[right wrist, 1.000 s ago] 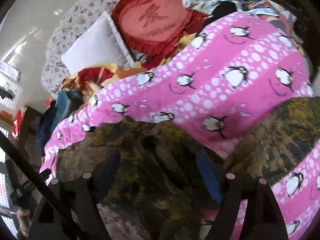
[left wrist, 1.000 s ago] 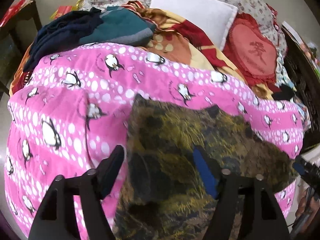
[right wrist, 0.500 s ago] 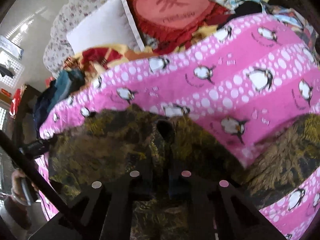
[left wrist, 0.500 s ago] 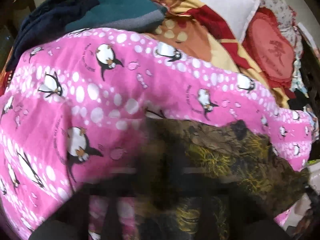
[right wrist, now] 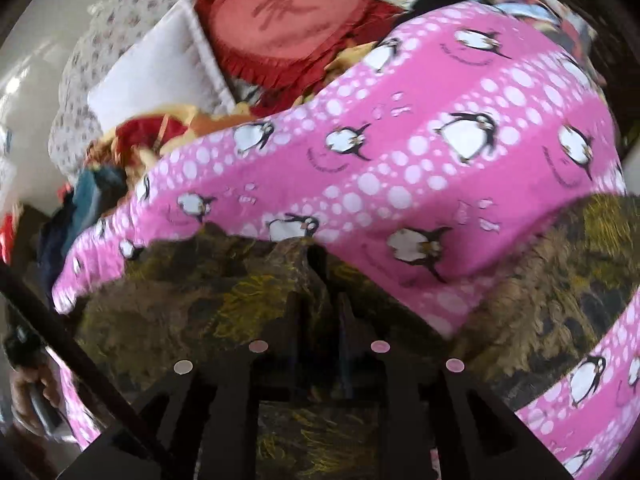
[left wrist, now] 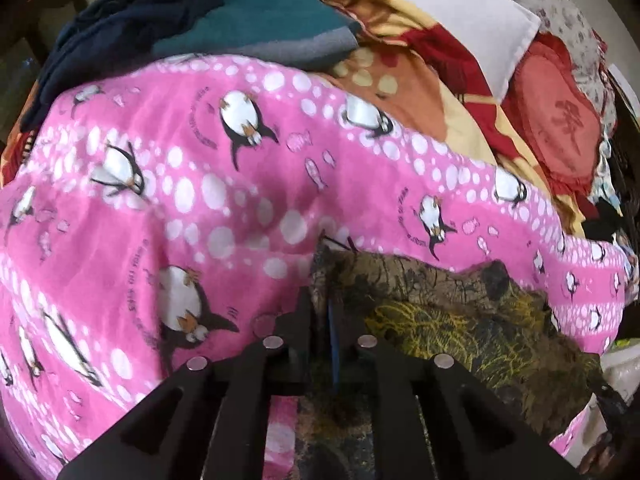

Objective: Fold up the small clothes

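While both tools pinch the near edge of a dark olive-and-yellow patterned garment (left wrist: 460,320) spread on a pink penguin blanket (left wrist: 180,200), the fold is about to begin. Seen from the left wrist, the left tool (left wrist: 326,312) stands with its jaws together, clamped on the garment's far left corner, cloth bunched against its blue pad. Seen from the right wrist, the right tool (right wrist: 320,276) pinches a raised tuck of the same garment (right wrist: 192,300); its jaws are easing apart slightly, fabric between them, though blur hides how firmly the pads bite. Both tools point steeply downward at the bed, side by side along the garment's edge. To fold cleanly, the pair would likely need to lift together, keep the edge taut between them and carry it level over the rest of the cloth without dragging the blanket; the right grip may want tightening first. Beyond the blanket lie a teal-and-navy heap of clothes (left wrist: 224,28), a white pillow (left wrist: 440,12) and a red heart-shaped cushion (right wrist: 292,20).
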Action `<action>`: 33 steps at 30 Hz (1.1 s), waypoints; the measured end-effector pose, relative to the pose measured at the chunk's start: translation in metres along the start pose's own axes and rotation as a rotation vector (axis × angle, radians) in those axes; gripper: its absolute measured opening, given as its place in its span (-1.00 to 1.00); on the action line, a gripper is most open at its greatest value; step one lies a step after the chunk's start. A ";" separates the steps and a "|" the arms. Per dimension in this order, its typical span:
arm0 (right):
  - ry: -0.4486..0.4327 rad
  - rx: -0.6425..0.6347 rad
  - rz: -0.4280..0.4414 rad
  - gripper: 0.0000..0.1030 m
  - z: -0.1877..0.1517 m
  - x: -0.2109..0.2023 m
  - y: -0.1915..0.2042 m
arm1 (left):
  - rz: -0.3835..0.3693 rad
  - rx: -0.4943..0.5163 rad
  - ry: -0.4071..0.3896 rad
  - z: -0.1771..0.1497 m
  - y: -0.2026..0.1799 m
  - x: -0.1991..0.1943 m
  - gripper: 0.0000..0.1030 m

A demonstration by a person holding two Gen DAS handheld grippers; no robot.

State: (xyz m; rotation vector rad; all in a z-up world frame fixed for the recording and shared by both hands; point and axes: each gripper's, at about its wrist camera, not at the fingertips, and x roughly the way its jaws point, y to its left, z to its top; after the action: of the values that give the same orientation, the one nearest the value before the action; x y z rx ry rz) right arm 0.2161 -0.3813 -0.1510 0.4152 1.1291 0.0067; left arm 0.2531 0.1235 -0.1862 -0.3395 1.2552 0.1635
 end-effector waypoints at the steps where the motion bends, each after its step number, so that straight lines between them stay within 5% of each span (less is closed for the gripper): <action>1: -0.017 0.003 -0.005 -0.23 0.000 -0.006 -0.002 | 0.023 0.005 -0.013 0.001 0.000 -0.005 -0.72; 2: -0.028 0.002 -0.003 -0.04 0.001 -0.015 -0.004 | 0.038 0.008 -0.028 0.002 0.000 -0.014 -0.69; 8: 0.019 -0.024 0.081 -0.02 -0.012 -0.029 -0.003 | -0.053 0.069 -0.076 -0.017 -0.017 -0.061 -0.28; 12: 0.025 0.043 0.149 0.19 -0.025 -0.029 -0.010 | -0.098 0.123 -0.075 -0.044 -0.037 -0.077 0.09; 16: 0.078 -0.004 0.158 0.19 -0.032 -0.007 0.001 | -0.146 0.140 -0.010 -0.071 -0.055 -0.065 0.13; 17: 0.079 -0.025 0.169 0.08 -0.033 -0.004 0.006 | -0.135 0.148 -0.002 -0.076 -0.057 -0.062 0.13; 18: 0.082 -0.042 0.165 -0.36 -0.034 0.000 0.009 | -0.118 0.154 0.009 -0.080 -0.058 -0.056 0.13; 20: 0.106 -0.060 0.171 -0.85 -0.034 0.003 0.017 | -0.098 0.139 0.051 -0.087 -0.055 -0.044 0.13; 25: 0.061 -0.036 0.226 -0.86 -0.030 -0.028 0.019 | -0.096 0.110 0.058 -0.090 -0.043 -0.046 0.13; 33: 0.162 0.047 0.177 -0.88 -0.049 -0.014 0.000 | -0.057 0.123 0.059 -0.095 -0.035 -0.040 0.13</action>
State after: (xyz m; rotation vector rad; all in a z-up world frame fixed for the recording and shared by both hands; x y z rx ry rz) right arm 0.1673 -0.3689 -0.1564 0.5636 1.2505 0.1719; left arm 0.1659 0.0610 -0.1678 -0.2748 1.3060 0.0275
